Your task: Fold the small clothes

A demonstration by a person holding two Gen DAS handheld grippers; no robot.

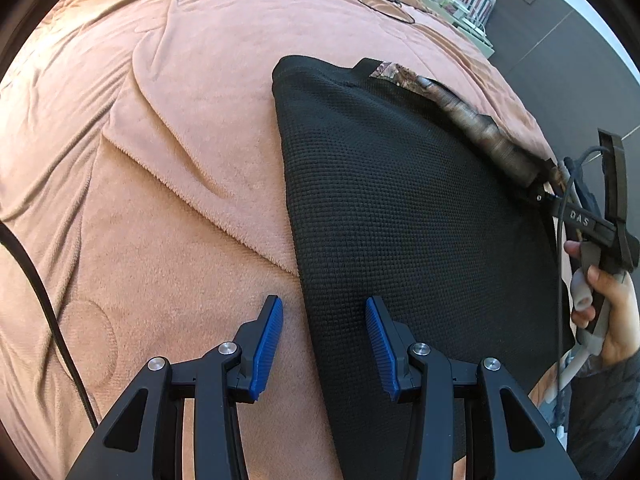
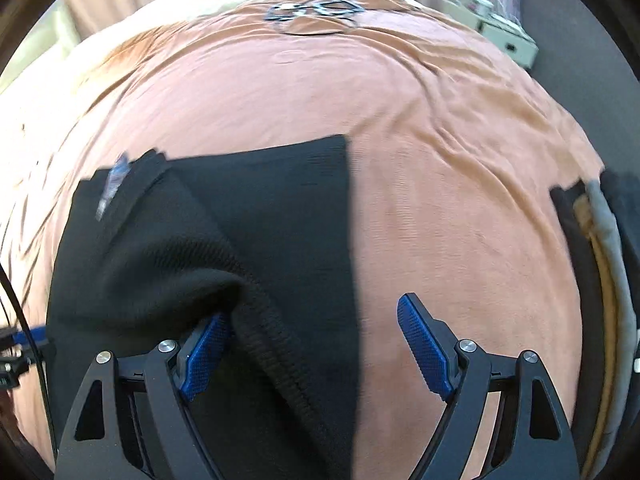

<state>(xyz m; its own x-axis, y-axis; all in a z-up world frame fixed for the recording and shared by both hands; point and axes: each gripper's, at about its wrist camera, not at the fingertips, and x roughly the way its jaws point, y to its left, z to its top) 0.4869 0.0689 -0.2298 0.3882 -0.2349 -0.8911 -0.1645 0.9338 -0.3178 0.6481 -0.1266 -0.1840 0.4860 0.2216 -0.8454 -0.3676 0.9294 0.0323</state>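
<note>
A black waffle-knit garment (image 1: pixel 400 208) lies spread on the pink blanket (image 1: pixel 160 140) of the bed, its left edge running between the pads of the left gripper (image 1: pixel 324 344), which hovers open and holds nothing. The right gripper (image 2: pixel 316 344) is also spread wide; a raised ribbed fold of the cloth drapes against its left finger (image 2: pixel 204 356), but the jaws are not clamped on it. The knit looks soft, light and limp, so it should sag and wrinkle when lifted and drag a little on the fuzzy blanket. The thicker ribbed hem or a corner looks the best place to pinch, both layers together. A stack of other clothes (image 2: pixel 600 280) lies at the right edge
</note>
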